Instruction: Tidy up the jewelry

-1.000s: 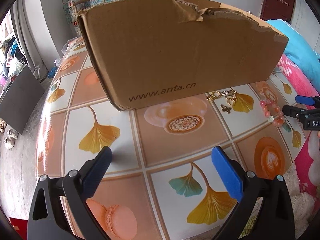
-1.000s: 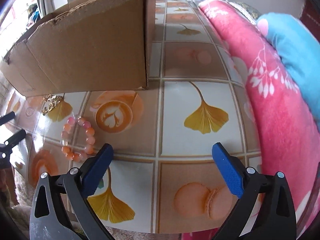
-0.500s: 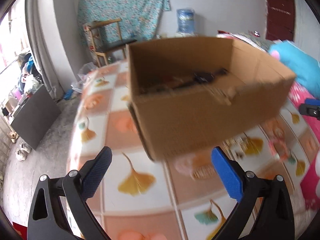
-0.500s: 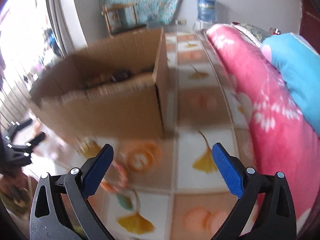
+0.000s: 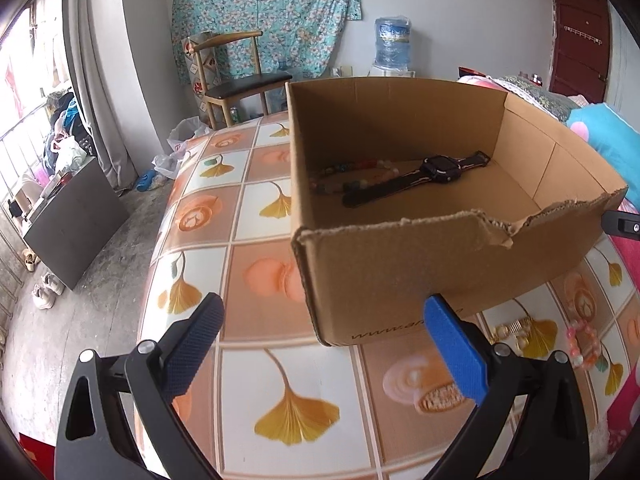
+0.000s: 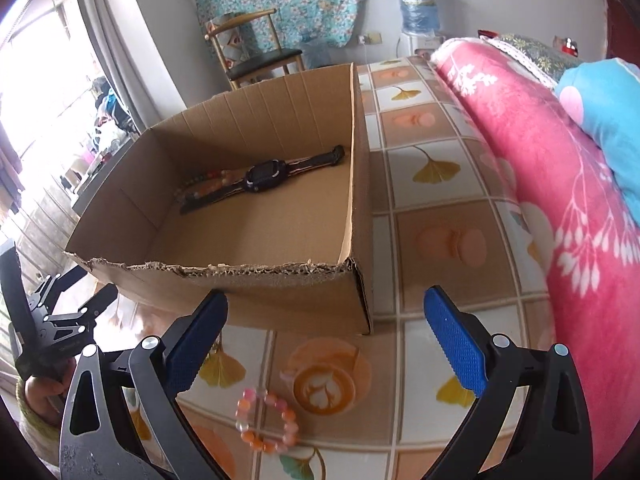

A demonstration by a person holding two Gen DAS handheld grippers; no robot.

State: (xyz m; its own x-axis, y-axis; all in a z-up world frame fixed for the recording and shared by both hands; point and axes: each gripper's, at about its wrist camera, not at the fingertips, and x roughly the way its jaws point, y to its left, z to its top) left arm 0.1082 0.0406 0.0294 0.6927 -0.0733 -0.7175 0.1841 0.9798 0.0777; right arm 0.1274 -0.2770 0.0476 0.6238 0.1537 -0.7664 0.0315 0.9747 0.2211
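An open cardboard box (image 5: 400, 264) (image 6: 280, 280) stands on the patterned table. Inside lie a black watch (image 5: 436, 168) (image 6: 264, 174) and a string of coloured beads (image 5: 348, 170) (image 6: 204, 184). A pink and orange bead bracelet (image 6: 266, 420) (image 5: 582, 346) lies on the table in front of the box, with small gold jewelry (image 5: 516, 330) beside it. My left gripper (image 5: 324, 348) is open and empty, raised above the table near the box's left corner. My right gripper (image 6: 326, 344) is open and empty, above the bracelet. The left gripper also shows in the right wrist view (image 6: 86, 304).
A pink floral blanket (image 6: 540, 200) and a blue pillow (image 6: 600, 100) lie along the table's right side. A wooden chair (image 5: 236, 76) and a water bottle (image 5: 392, 46) stand by the far wall. The table's left edge (image 5: 156, 248) drops to the floor.
Both grippers have risen and pulled back from the table, so both views now look down into the box. Both stay open and empty.
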